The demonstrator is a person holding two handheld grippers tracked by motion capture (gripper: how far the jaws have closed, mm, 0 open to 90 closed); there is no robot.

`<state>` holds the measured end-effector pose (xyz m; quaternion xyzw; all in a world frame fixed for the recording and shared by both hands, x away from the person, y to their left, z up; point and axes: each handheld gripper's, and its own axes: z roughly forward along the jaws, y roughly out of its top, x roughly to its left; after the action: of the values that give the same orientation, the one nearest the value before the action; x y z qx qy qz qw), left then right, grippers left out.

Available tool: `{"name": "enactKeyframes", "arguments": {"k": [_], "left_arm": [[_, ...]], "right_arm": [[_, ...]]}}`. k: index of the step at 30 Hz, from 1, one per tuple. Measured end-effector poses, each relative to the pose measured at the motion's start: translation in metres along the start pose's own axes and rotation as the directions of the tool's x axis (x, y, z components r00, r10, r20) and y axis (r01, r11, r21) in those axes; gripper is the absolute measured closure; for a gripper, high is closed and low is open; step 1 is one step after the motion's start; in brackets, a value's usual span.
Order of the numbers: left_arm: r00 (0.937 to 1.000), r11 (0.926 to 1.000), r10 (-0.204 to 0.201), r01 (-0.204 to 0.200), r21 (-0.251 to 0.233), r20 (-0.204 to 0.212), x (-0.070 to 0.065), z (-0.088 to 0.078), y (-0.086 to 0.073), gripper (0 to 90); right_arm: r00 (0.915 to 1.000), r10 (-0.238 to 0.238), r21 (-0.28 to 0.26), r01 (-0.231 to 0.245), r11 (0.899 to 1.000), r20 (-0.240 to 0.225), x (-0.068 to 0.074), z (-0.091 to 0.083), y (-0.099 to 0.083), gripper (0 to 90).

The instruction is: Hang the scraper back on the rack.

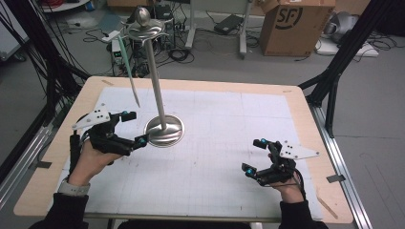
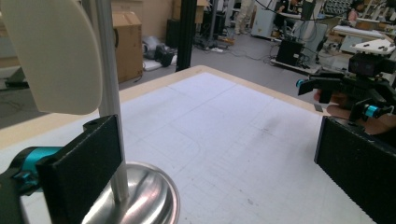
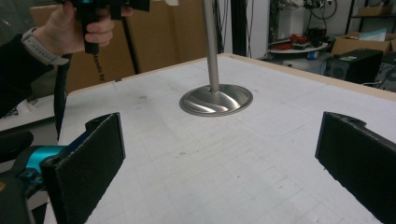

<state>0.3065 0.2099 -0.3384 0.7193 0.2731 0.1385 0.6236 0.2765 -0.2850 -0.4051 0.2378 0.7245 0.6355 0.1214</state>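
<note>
A steel stand [image 1: 165, 131] with a round base, a thin pole and a knobbed top rises left of centre on the white mat. From its top hangs a long pale blade-shaped piece [image 1: 130, 71], whose rounded cream end [image 2: 56, 56] shows large in the left gripper view. My left gripper [image 1: 134, 128] is open just left of the base, its jaws wide with nothing between them; the pole and base [image 2: 140, 196] sit close behind its left pad. My right gripper [image 1: 254, 156] is open low over the mat at the right, empty, facing the stand's base [image 3: 216, 99].
A white gridded mat covers the wooden table [image 1: 305, 119]. Beyond the far edge lie cables, a cardboard box [image 1: 296, 26] and equipment on the floor. Black frame posts [image 1: 334, 71] stand at both sides of the table.
</note>
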Motion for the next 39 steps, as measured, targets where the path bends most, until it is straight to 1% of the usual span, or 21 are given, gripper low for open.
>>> {"name": "enactKeyframes", "arguments": {"k": [2, 4, 5, 8, 11, 12, 13, 14, 16, 17, 19, 20, 22, 24, 27, 30, 33, 36, 39], "left_arm": [[0.9998, 0.9996, -0.009, 0.009, 0.028, 0.016, 0.0, 0.001, -0.007, 1.7], [0.9991, 0.9991, -0.005, 0.003, 0.043, 0.043, -0.001, 0.001, -0.015, 1.7], [0.9987, 0.9993, 0.004, -0.006, 0.036, 0.051, -0.002, 0.001, -0.018, 1.7], [0.9981, 1.0, 0.003, -0.003, 0.0, 0.062, -0.003, -0.001, -0.029, 1.7], [0.9991, 0.9997, 0.001, 0.0, -0.023, 0.043, -0.002, -0.002, -0.037, 1.7], [0.9993, 0.9998, -0.005, 0.006, -0.022, 0.037, -0.001, -0.002, -0.04, 1.7], [0.9995, 1.0, -0.009, 0.009, -0.002, 0.032, -0.001, -0.002, -0.043, 1.7], [0.9996, 1.0, -0.008, 0.008, -0.002, 0.029, -0.001, -0.002, -0.045, 1.7], [0.9996, 0.9997, -0.007, 0.008, -0.024, 0.027, -0.001, -0.003, -0.051, 1.7], [0.9998, 0.9998, -0.008, 0.008, -0.02, 0.021, -0.001, -0.003, -0.053, 1.7], [0.9999, 0.9998, -0.01, 0.01, -0.015, 0.007, -0.001, -0.004, -0.059, 1.7], [0.9999, 0.9996, -0.017, 0.017, -0.022, 0.003, -0.001, -0.005, -0.064, 1.7], [0.9996, 0.9994, -0.027, 0.027, -0.022, -0.004, 0.0, -0.006, -0.07, 1.7], [0.9994, 0.9994, -0.028, 0.028, -0.019, -0.019, 0.0, -0.008, -0.075, 1.7], [0.9991, 0.9991, -0.03, 0.029, -0.03, -0.031, 0.0, -0.012, -0.082, 1.7], [0.9988, 0.9985, -0.039, 0.037, -0.04, -0.03, -0.002, -0.015, -0.086, 1.7], [0.9984, 0.9974, -0.043, 0.04, -0.059, -0.036, -0.003, -0.017, -0.092, 1.7], [0.998, 0.9974, -0.051, 0.049, -0.053, -0.038, -0.004, -0.018, -0.097, 1.7], [0.9982, 0.9988, -0.041, 0.04, -0.028, -0.045, -0.004, -0.018, -0.098, 1.7]], "right_arm": [[1.0, -0.008, -0.007, 0.008, 1.0, 0.0, 0.0, 0.0, 0.0, 0.6], [1.0, -0.007, -0.007, 0.007, 1.0, 0.001, 0.0, 0.0, 0.0, 0.6], [0.9999, -0.012, -0.009, 0.012, 1.0, 0.001, 0.0, 0.001, 0.0, 0.6], [0.9999, -0.01, -0.009, 0.01, 1.0, 0.0, 0.0, 0.0, 0.0, 0.6], [0.9999, -0.01, -0.009, 0.01, 1.0, -0.004, 0.001, 0.0, 0.0, 0.6], [0.9999, -0.012, -0.008, 0.012, 1.0, -0.004, 0.001, 0.0, 0.0, 0.6], [0.9999, -0.015, -0.011, 0.015, 1.0, -0.002, 0.0, 0.0, 0.0, 0.6], [0.9999, -0.015, -0.01, 0.015, 1.0, -0.002, 0.0, 0.0, 0.0, 0.6], [0.9999, -0.014, -0.009, 0.014, 1.0, -0.002, 0.0, 0.001, 0.0, 0.6], [0.9999, -0.016, -0.012, 0.016, 1.0, 0.001, 0.0, 0.001, 0.0, 0.6], [1.0, -0.006, -0.004, 0.006, 1.0, -0.001, 0.001, 0.001, 0.0, 0.6], [1.0, -0.005, -0.005, 0.005, 1.0, -0.001, 0.001, 0.001, 0.0, 0.6], [0.9999, -0.01, -0.005, 0.01, 1.0, -0.001, 0.001, 0.001, 0.0, 0.6], [0.9999, -0.015, -0.005, 0.015, 1.0, 0.0, 0.0, 0.001, 0.0, 0.6], [0.9999, -0.013, -0.004, 0.013, 1.0, 0.002, 0.0, 0.001, 0.0, 0.6], [0.9999, -0.014, -0.002, 0.014, 1.0, 0.004, 0.0, 0.001, -0.001, 0.6], [0.9999, -0.013, -0.002, 0.013, 1.0, 0.003, 0.001, 0.001, 0.0, 0.6], [0.9999, -0.015, -0.007, 0.015, 1.0, 0.003, 0.001, 0.001, 0.0, 0.6], [0.9999, -0.013, -0.005, 0.013, 1.0, 0.003, 0.001, 0.0, 0.0, 0.6]]}}
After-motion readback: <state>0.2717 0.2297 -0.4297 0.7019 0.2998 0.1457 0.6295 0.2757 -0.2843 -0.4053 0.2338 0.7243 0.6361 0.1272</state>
